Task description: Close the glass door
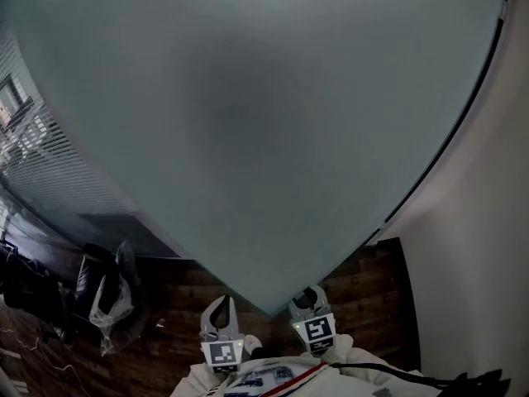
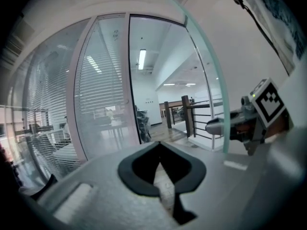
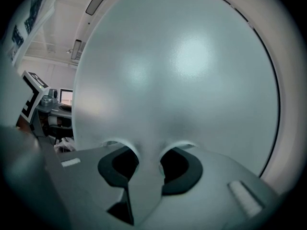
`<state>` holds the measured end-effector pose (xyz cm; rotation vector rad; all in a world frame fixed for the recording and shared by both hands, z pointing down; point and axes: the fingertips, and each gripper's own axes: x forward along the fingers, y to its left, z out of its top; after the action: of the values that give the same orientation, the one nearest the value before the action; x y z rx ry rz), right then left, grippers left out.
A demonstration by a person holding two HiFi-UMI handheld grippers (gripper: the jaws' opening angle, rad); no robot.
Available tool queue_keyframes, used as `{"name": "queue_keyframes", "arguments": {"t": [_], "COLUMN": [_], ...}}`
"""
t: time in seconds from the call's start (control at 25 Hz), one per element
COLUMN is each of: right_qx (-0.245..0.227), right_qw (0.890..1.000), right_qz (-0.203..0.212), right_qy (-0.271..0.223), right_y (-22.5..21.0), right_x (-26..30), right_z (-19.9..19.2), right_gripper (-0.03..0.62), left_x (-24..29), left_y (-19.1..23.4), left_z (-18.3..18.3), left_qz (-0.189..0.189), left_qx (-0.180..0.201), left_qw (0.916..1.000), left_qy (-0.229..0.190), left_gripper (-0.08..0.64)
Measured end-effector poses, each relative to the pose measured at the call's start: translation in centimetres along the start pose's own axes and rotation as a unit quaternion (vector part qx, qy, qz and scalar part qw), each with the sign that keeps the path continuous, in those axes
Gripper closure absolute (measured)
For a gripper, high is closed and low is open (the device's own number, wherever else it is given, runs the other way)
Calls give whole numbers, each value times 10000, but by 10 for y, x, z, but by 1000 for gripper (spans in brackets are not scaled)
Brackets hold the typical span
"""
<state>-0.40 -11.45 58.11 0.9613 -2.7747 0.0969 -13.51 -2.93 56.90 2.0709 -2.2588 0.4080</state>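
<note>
The frosted glass door (image 1: pixel 264 122) is open, with its free edge pointing at me between both grippers. The right gripper (image 3: pixel 147 152) has its fingers apart, tips seemingly against the pane's face. The left gripper (image 2: pixel 159 145) has its fingers together and empty. I'd push flat and steady near that edge, no jabbing, so it swings shut smoothly.

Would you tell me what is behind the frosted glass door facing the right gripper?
Nothing shows through the glass door; its frosting hides everything behind. Only past its edge, in the left gripper view, appear a railing and a ceiling light.
</note>
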Motion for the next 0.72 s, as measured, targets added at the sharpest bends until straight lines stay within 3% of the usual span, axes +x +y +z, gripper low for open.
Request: {"name": "queue_keyframes", "arguments": {"t": [0.52, 0.72], "right_qx": [8, 70], "right_qw": [9991, 9985], "right_qz": [-420, -535], "right_qy": [-69, -35], "right_y": [-15, -20], "right_x": [55, 81], "right_z": [3, 8], "right_gripper": [469, 469], "left_x": [23, 31], "left_y": [57, 77], "left_z": [-12, -37], "left_qz": [-312, -426], "left_qx": [-168, -72], "left_qw": [9994, 9989], "left_qy": [14, 157], "left_gripper": [558, 558]}}
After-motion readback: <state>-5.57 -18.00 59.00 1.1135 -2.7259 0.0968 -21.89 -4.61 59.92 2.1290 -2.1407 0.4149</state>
